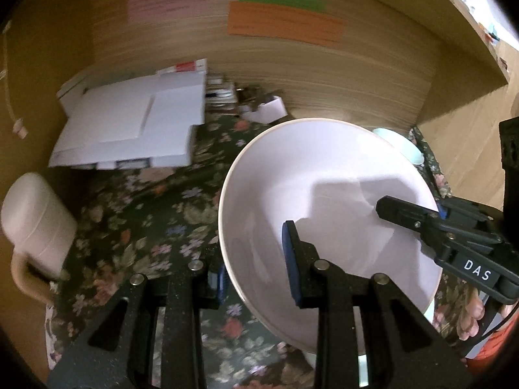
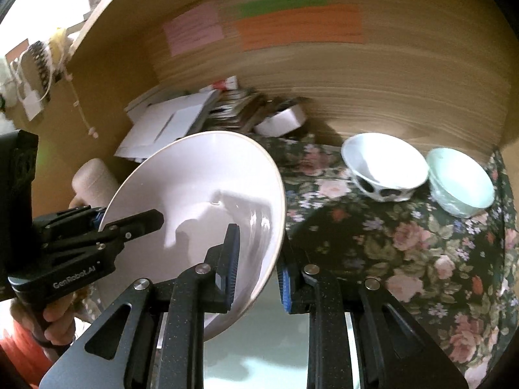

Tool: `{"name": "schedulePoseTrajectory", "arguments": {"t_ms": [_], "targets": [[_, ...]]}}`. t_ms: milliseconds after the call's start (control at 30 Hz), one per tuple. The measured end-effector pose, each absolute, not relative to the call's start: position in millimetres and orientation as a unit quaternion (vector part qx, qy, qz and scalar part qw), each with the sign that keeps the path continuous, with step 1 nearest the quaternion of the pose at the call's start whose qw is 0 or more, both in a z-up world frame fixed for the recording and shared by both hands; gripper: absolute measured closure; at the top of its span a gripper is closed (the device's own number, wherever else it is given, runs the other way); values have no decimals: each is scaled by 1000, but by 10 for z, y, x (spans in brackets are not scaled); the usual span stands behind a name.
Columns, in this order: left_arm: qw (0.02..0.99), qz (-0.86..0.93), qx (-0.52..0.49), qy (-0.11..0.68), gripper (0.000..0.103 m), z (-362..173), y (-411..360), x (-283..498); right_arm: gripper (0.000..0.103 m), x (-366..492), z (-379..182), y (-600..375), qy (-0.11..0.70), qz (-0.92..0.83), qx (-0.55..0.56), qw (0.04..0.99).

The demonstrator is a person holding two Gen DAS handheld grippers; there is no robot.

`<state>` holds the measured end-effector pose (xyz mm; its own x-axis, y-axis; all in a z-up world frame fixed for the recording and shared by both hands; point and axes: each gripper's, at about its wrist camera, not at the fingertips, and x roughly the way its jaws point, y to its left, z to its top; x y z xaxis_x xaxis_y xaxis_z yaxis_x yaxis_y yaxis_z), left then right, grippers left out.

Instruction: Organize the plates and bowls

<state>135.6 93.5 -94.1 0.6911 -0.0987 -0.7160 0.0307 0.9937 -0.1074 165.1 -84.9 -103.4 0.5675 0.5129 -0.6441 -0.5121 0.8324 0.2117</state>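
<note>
A large pale pink plate (image 1: 327, 191) is held tilted above the floral tablecloth (image 1: 136, 227). My left gripper (image 1: 256, 265) is shut on its left rim. My right gripper (image 2: 258, 269) is shut on its right rim (image 2: 207, 181); it shows in the left wrist view as black fingers (image 1: 402, 214) over the plate. A white bowl with dark spots (image 2: 384, 168) and a pale green bowl (image 2: 460, 181) stand on the cloth at the right. The green bowl's edge peeks behind the plate (image 1: 405, 146). A pale dish (image 2: 266, 350) lies under the plate.
A pink mug (image 1: 35, 223) stands at the left. White flattened boxes (image 1: 136, 123) and small clutter (image 1: 259, 103) lie against the wooden back wall (image 1: 324, 74), which has coloured paper notes (image 1: 285, 22). The table edge is on the right.
</note>
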Motion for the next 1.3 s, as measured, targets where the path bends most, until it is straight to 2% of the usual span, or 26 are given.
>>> {"name": "schedulePoseTrajectory", "arguments": {"t_ms": [633,1300], "targets": [[910,43,-89,403,74,-1192,1679,798,84,1468,-1271,-15,399,361,-59,841],[884,52,-119,449,74,-1717,1937,848,84,1604,-1781,358,471,361,-113,797]]}}
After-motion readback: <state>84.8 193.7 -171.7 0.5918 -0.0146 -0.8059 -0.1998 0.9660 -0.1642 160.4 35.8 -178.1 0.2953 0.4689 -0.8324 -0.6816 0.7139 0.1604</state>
